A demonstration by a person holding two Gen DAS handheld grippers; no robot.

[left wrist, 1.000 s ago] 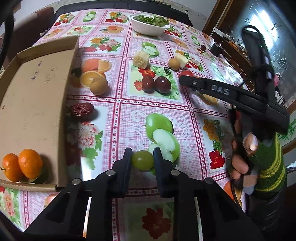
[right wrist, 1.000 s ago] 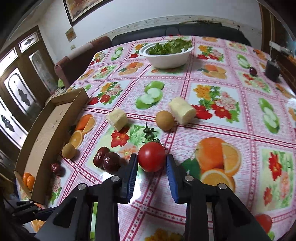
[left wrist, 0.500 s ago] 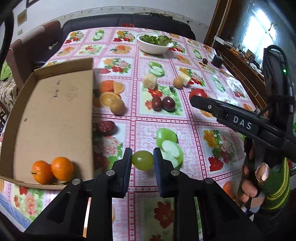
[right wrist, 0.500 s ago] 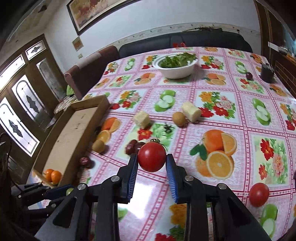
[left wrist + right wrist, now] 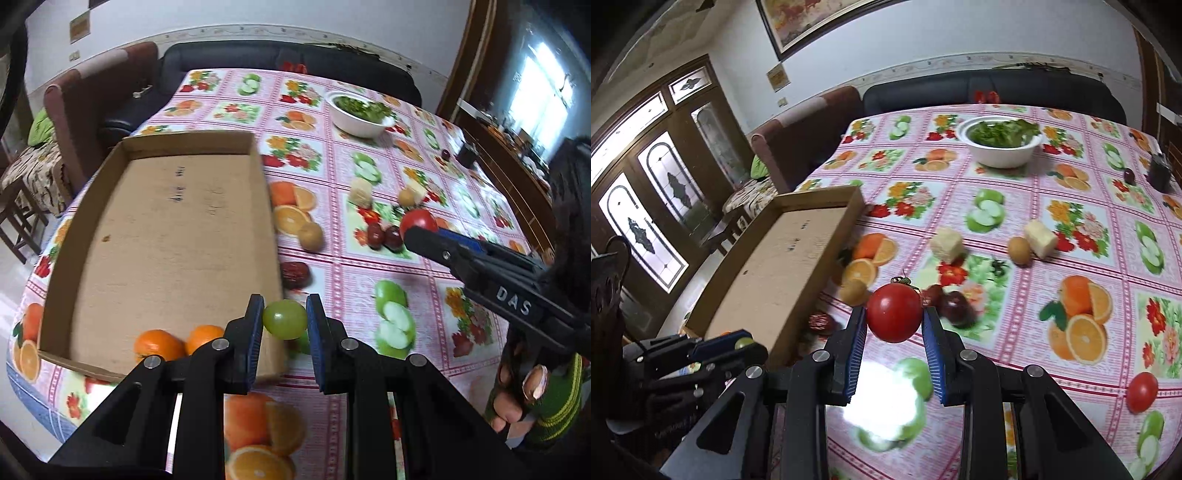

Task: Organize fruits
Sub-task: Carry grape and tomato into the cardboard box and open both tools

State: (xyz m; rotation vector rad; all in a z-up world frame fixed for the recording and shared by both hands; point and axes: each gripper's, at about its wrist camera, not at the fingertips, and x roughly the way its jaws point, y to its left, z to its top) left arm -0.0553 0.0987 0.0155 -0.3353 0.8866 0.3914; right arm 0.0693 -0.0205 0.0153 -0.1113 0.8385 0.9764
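Above the near corner of the shallow brown cardboard tray [image 5: 166,236]: left gripper [image 5: 284,325], jaws clamped on a round green grape [image 5: 284,319], off the surface. Two small orange mandarins [image 5: 173,345] in the tray, partly hidden behind the jaws. Right gripper [image 5: 894,326], jaws clamped on a round red tomato [image 5: 894,312], aloft; dark red fruits [image 5: 951,302] behind it partly covered and blurred.

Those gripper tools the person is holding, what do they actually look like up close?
Each gripper, left and right, is angular black plastic with two flat fingers lined in ribbed blue pads and round silver screws at the joints. White letters DAS mark the right one's side. The hand wears a green, yellow-striped fingerless sleeve.
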